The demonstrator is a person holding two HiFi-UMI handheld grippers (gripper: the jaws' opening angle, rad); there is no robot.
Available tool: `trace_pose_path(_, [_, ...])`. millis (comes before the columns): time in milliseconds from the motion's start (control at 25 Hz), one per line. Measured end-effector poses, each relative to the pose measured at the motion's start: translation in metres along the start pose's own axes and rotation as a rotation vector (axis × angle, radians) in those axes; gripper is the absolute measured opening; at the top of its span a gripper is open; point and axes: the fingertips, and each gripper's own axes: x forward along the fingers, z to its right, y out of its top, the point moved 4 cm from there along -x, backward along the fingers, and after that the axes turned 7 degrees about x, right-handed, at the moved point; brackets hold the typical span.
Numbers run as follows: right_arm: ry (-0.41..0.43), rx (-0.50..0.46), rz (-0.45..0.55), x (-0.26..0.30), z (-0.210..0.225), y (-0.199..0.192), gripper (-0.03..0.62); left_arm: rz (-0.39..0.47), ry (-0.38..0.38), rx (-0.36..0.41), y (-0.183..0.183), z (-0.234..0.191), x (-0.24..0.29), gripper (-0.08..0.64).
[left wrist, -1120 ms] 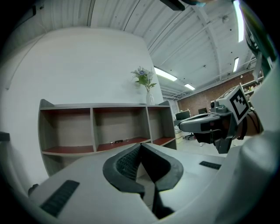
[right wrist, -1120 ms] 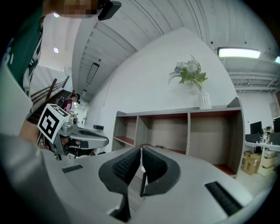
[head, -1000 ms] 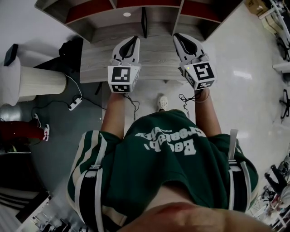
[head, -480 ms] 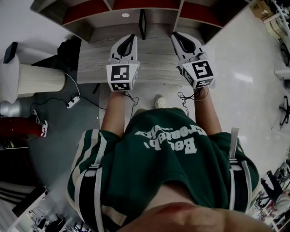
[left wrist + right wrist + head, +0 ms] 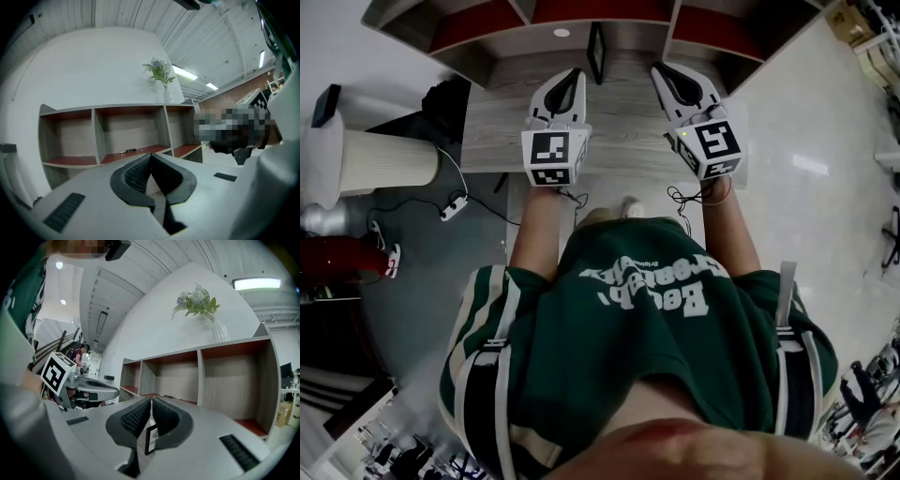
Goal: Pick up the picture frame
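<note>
Apparently one picture frame (image 5: 596,52), two tongs (image 5: 575,75) (image 5: 662,71)

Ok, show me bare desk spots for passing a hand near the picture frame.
Bare desk left of the left gripper, and between it and the right gripper, in front of the picture frame. Tightest beside the frame.

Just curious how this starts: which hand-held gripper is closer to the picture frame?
Left, seemingly. The left hand-held gripper ends just left of the picture frame; the right hand-held gripper sits farther off on its right.
</note>
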Motion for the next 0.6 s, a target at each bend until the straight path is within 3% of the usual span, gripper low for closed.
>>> trace_pose_path(600, [-0.023,0.027,-0.029,0.02,0.01,-0.018,0.035,-0.029,-0.018,0.006,-0.023,-0.008,0.028,0.017])
